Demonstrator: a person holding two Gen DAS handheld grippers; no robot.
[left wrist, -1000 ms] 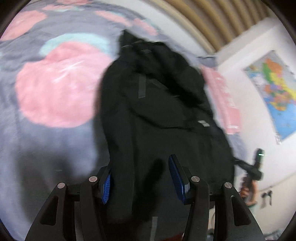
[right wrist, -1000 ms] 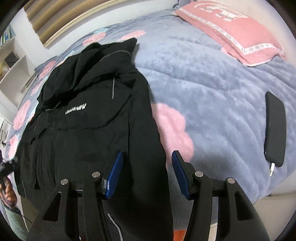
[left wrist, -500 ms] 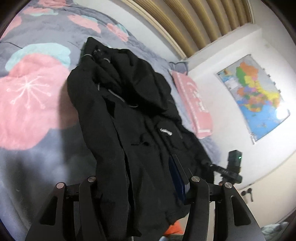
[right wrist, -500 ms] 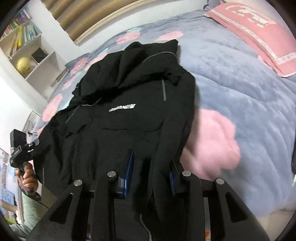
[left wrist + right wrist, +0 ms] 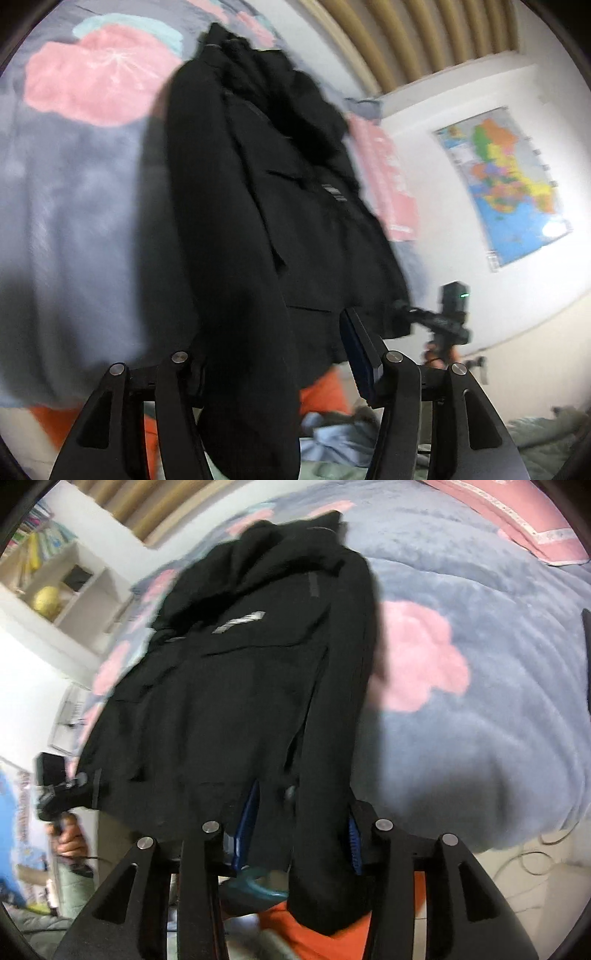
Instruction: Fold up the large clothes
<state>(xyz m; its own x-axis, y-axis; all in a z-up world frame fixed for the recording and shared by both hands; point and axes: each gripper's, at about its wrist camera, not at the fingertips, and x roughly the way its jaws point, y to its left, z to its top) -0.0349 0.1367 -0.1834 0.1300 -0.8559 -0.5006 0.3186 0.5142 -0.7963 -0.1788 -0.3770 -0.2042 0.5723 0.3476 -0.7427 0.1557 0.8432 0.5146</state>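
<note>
Early stage: black jacket [image 5: 258, 206] lies unfolded on the bed [image 5: 480, 709], hood at 12 o'clock, hem at 6. Left gripper [image 5: 271, 354] jaws opening, sleeve between. Right gripper [image 5: 299, 830] jaws opening around other sleeve. No fold made yet.

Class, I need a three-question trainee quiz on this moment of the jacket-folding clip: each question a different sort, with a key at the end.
1. True or false: the black jacket lies on a bed with a grey blanket patterned with pink flowers.
2. Multiple choice: what hangs on the wall in the left wrist view? A) a clock B) a map C) a mirror
3. Fill in: the cloth hanging between the fingers of the right gripper is one of the jacket's ____.

Key: 1 true; 2 B; 3 sleeve. Note that the right gripper's jaws are opening with that cloth between them.
</note>
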